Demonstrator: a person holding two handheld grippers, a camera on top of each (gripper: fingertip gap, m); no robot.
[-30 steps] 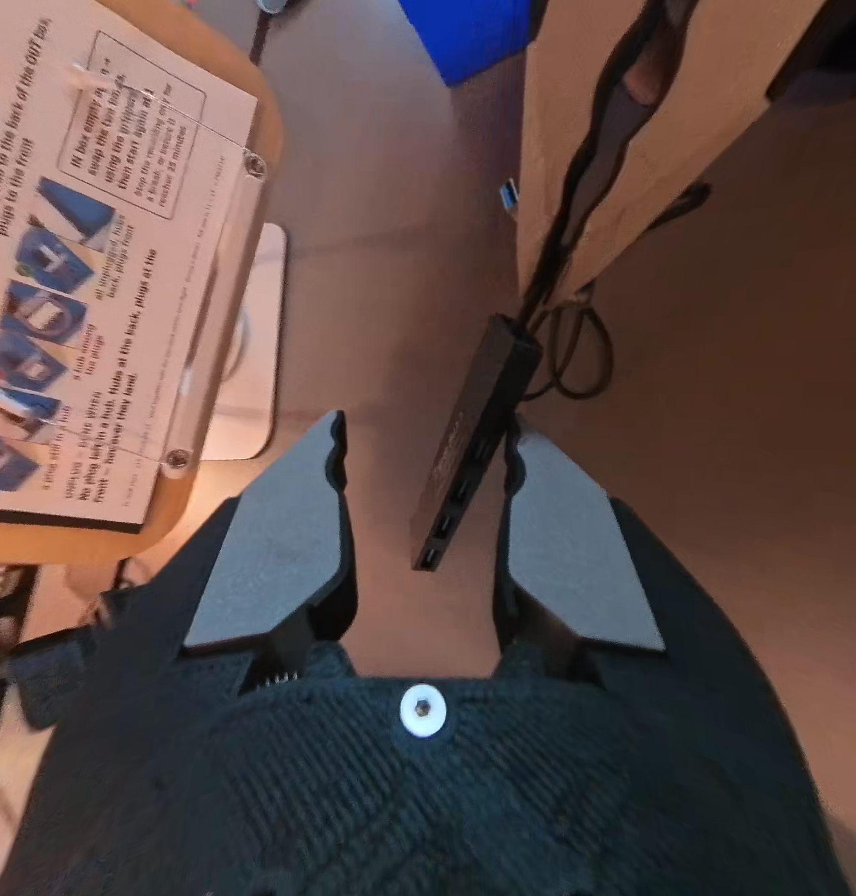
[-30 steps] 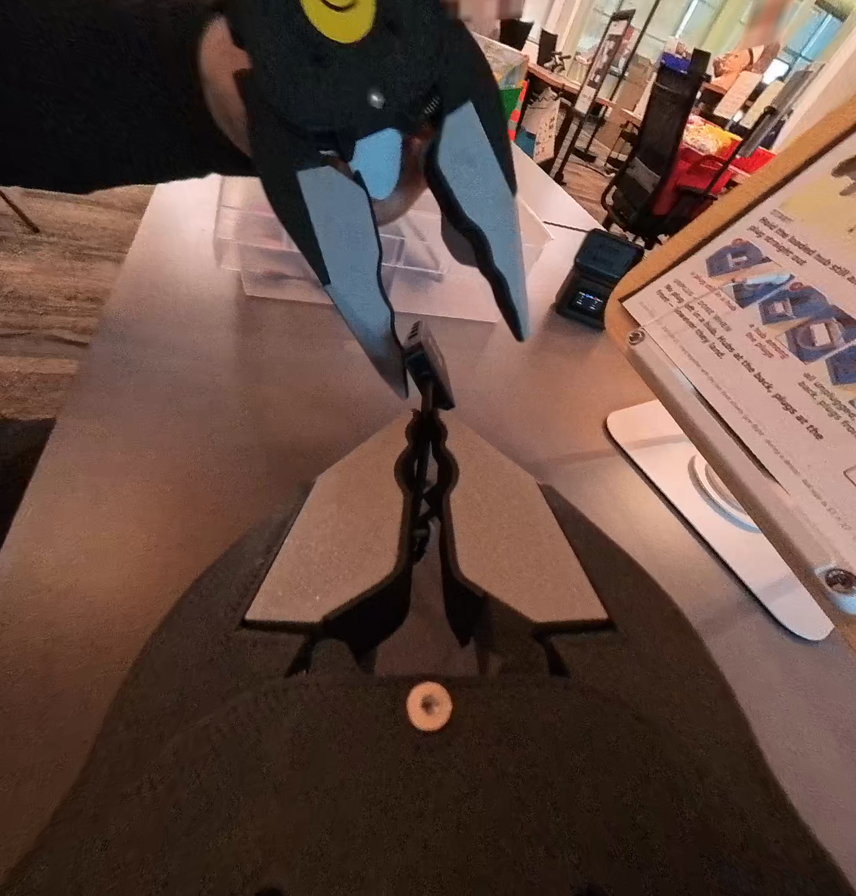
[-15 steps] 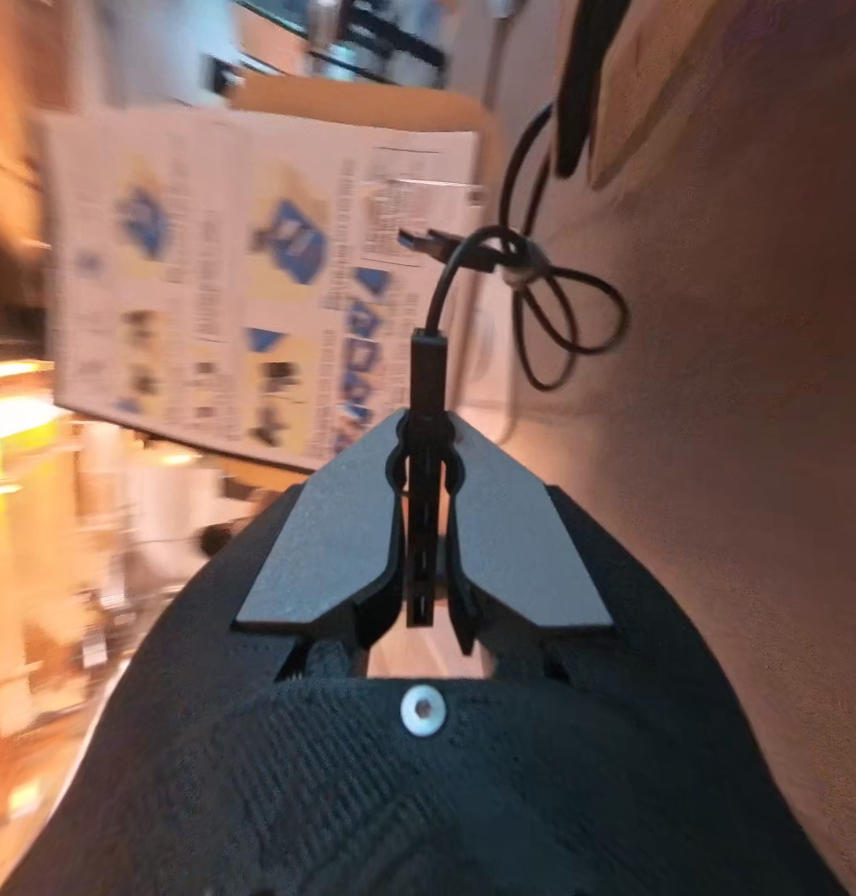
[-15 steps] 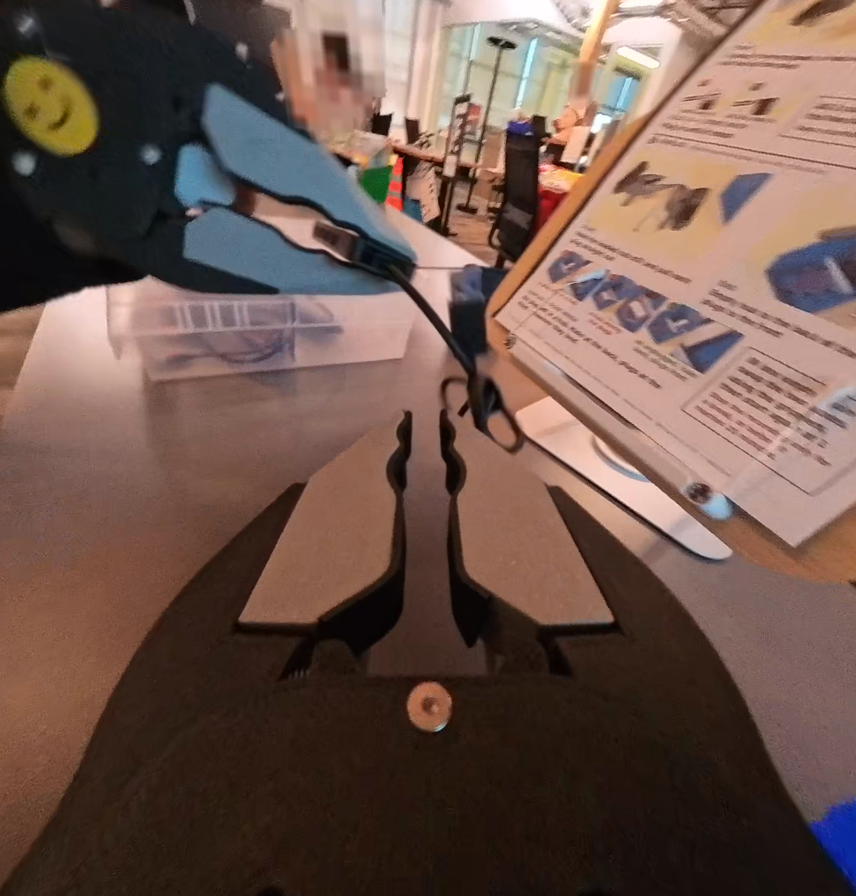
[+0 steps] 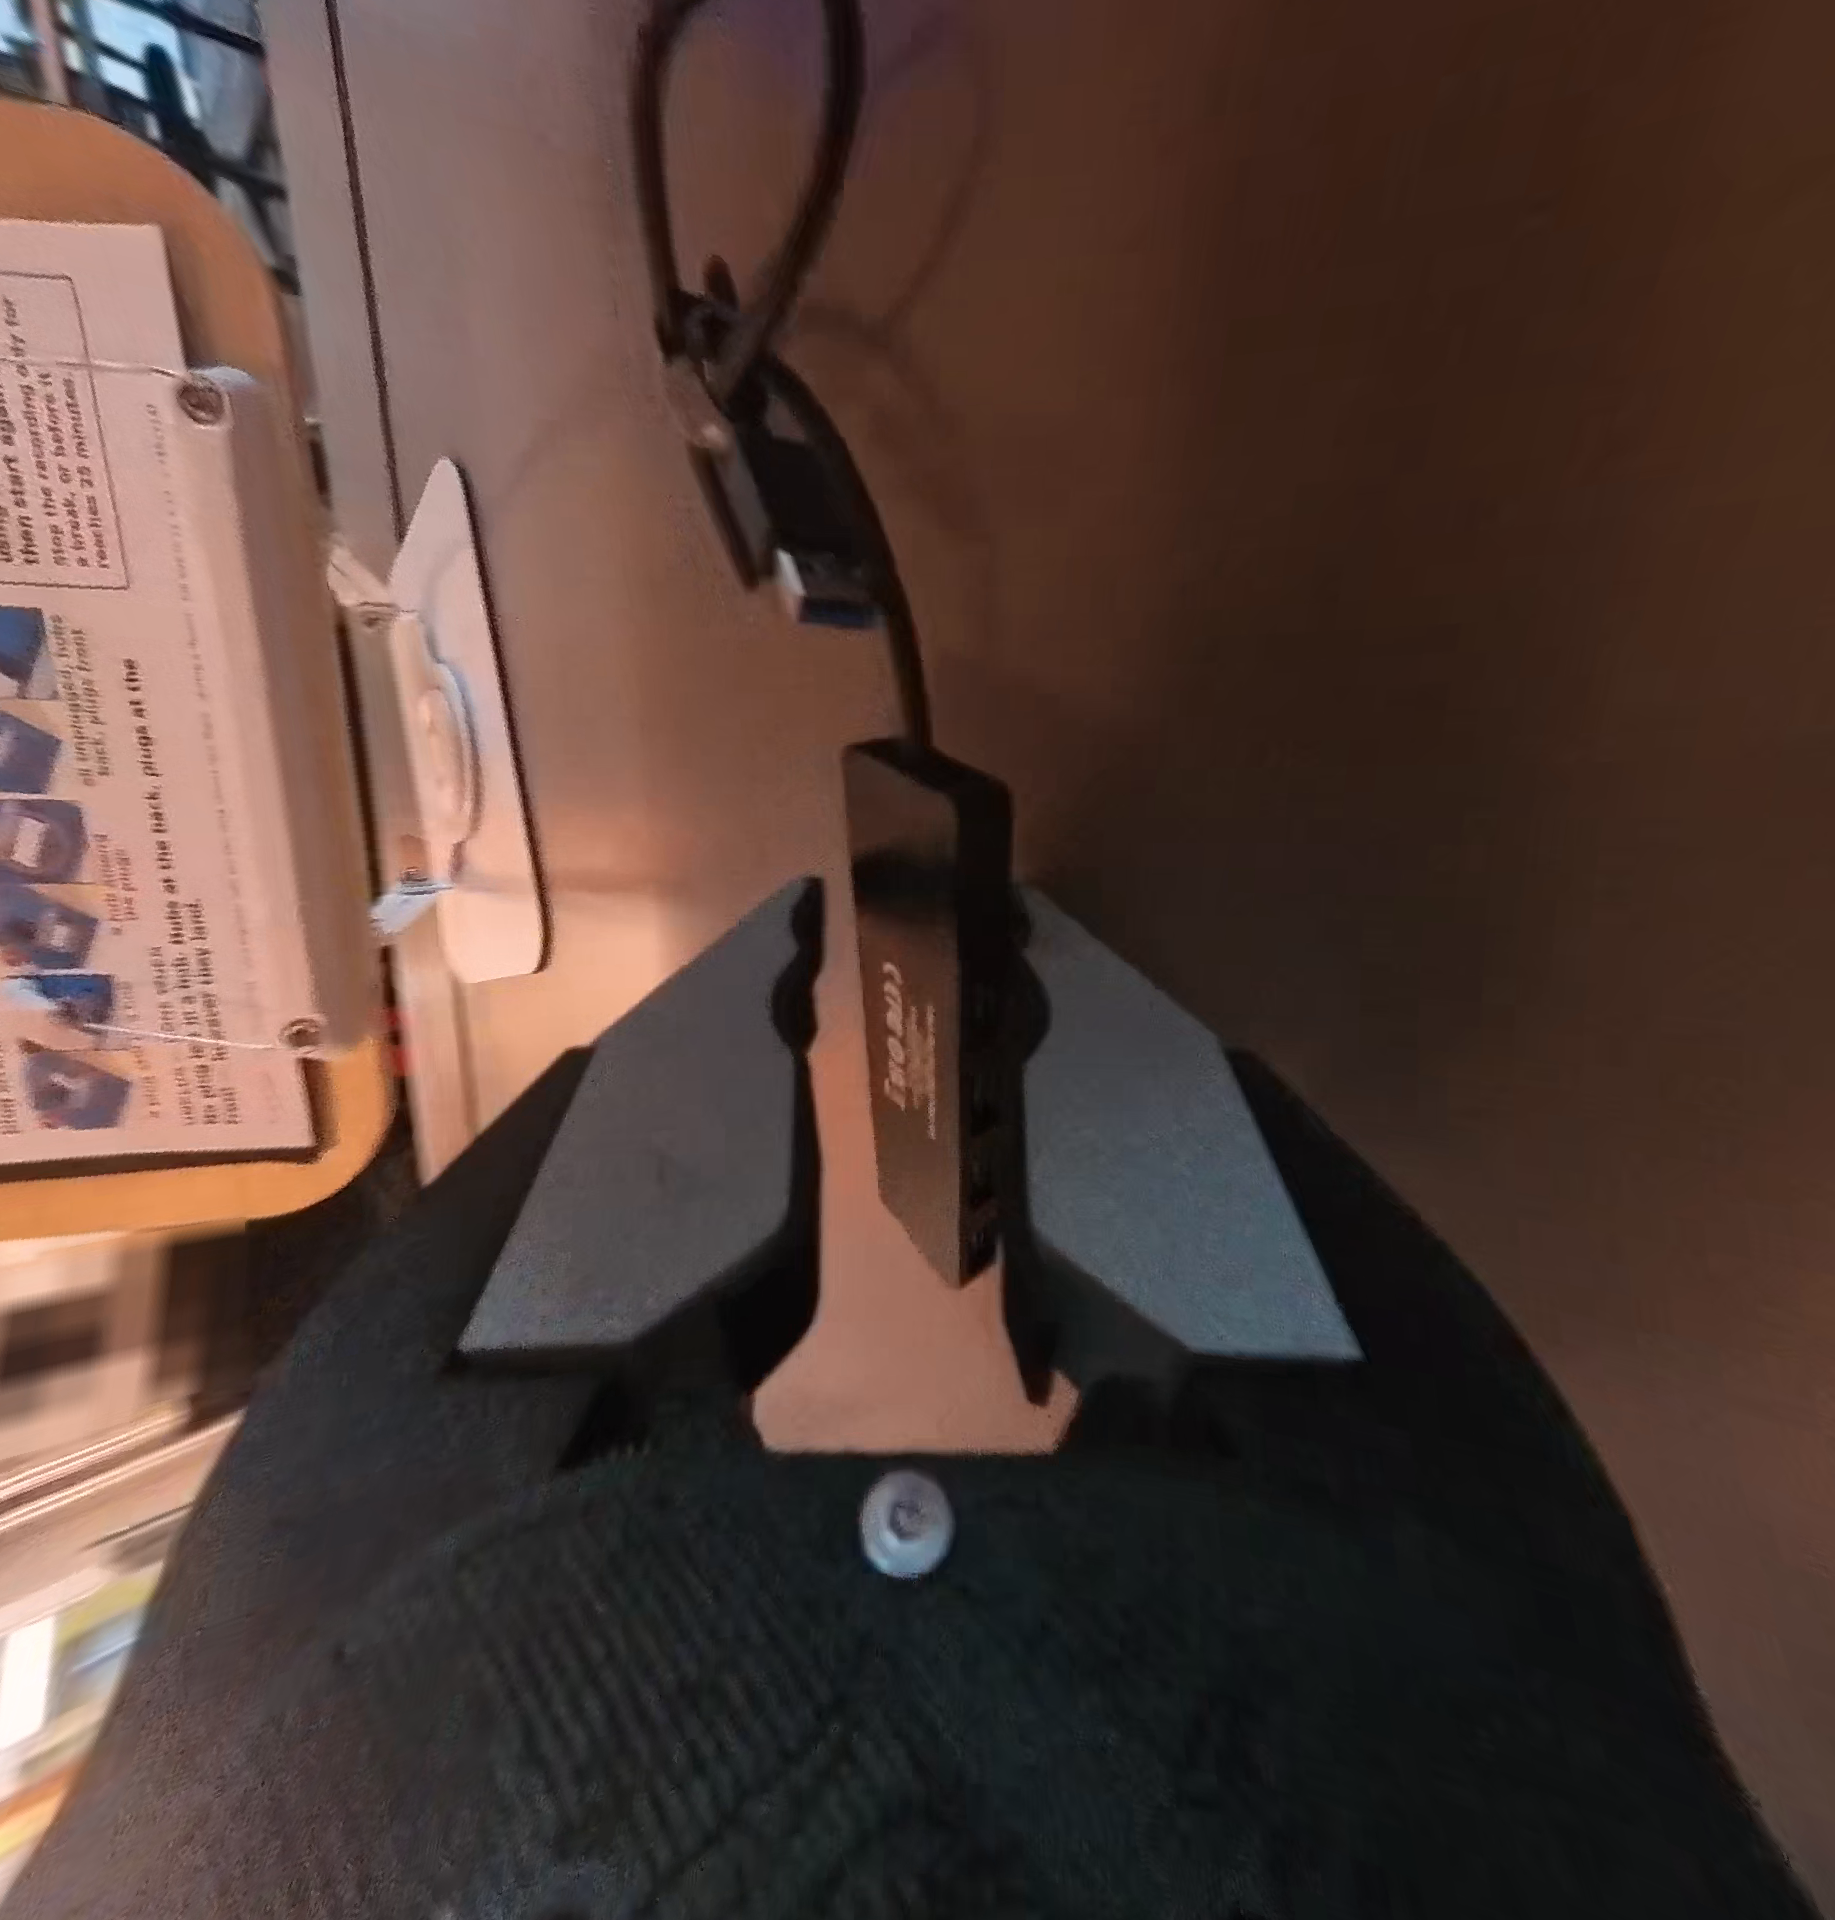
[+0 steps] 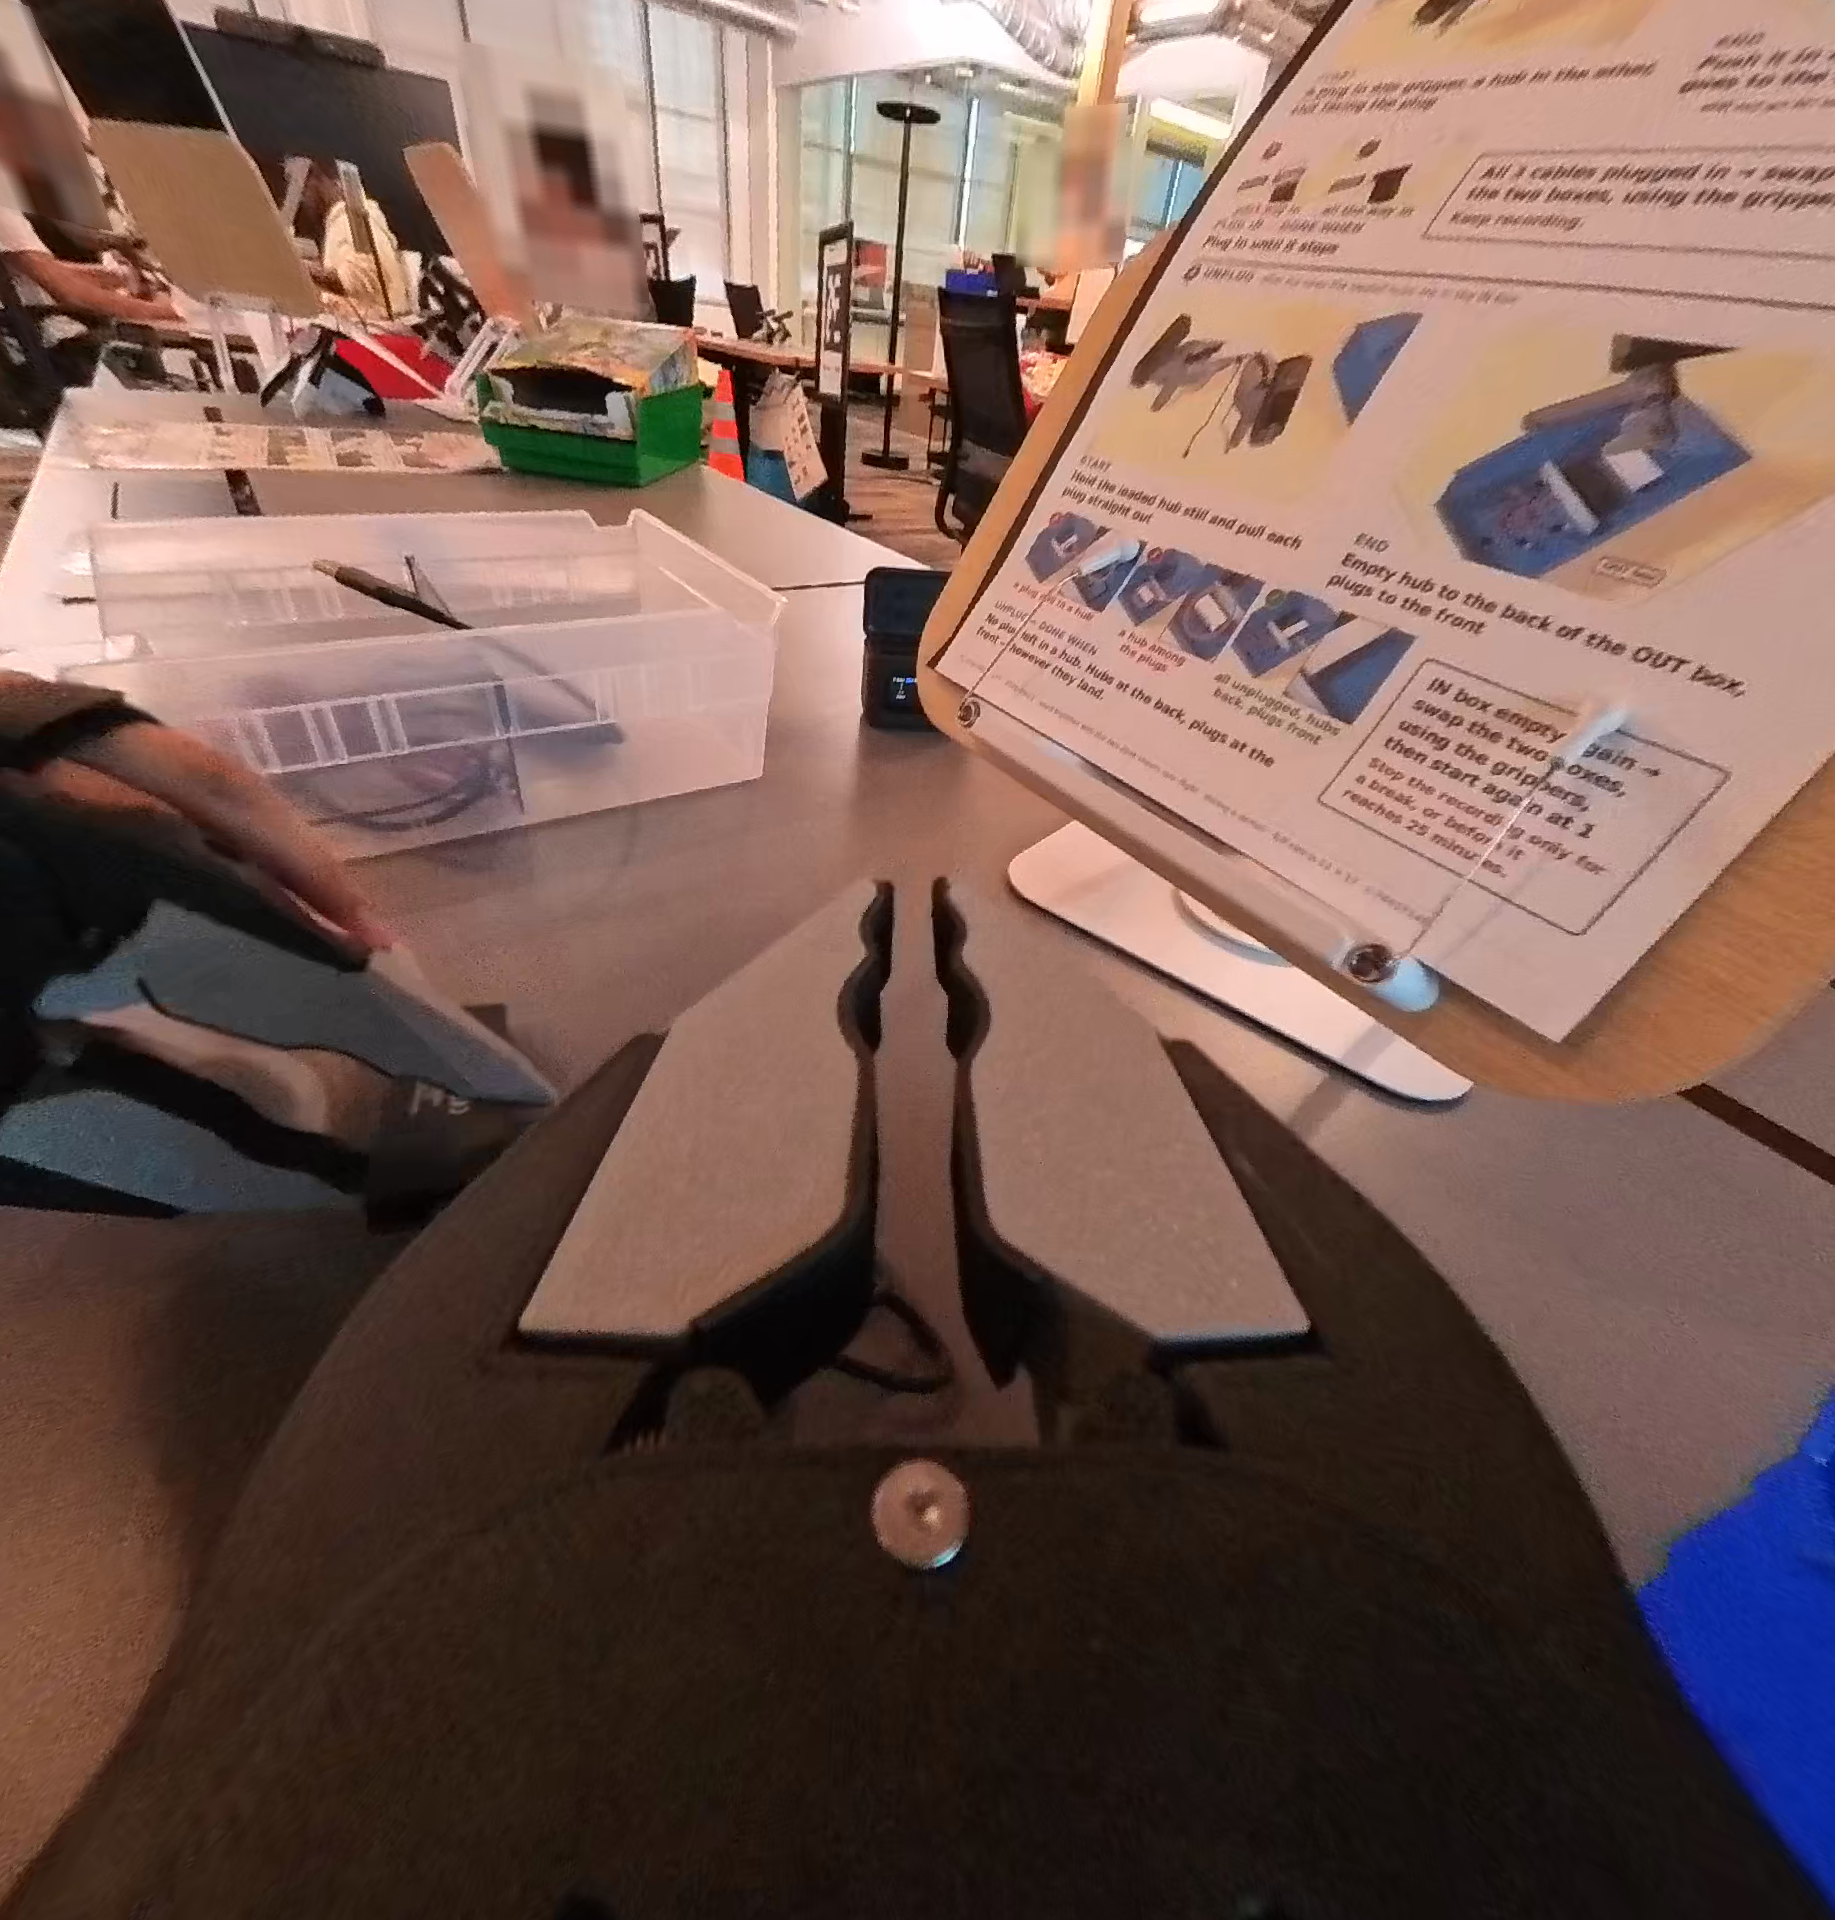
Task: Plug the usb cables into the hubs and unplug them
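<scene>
In the left wrist view a black USB hub (image 5: 923, 1039) stands between the fingers of my left gripper (image 5: 918, 894). The jaws are apart: the hub leans on the right finger (image 5: 1121, 1091) and a gap shows between it and the left finger (image 5: 684, 1091). Its black cable (image 5: 905, 665) runs ahead to a bundled loop with a USB plug (image 5: 788, 499). In the right wrist view my right gripper (image 6: 911, 894) is nearly closed, with a thin slit and nothing between the fingertips. The left gripper (image 6: 456, 1132) shows low at the left with the hub (image 6: 430, 1117), close to the table.
A tilted instruction board (image 6: 1412, 520) on a white base (image 6: 1183, 925) stands at the right; it also shows in the left wrist view (image 5: 113, 727). A clear plastic box (image 6: 580, 707) holding cables sits behind. A small black device (image 6: 897, 665) stands beside the board. A blue box (image 6: 1775, 1621) is near right. The tips of one gripper are about 15 cm away from the tips of the other.
My left gripper closed on the hub and carried it off as the right let go of the cable. Now the left is low by the table and its jaws have opened around the hub.
</scene>
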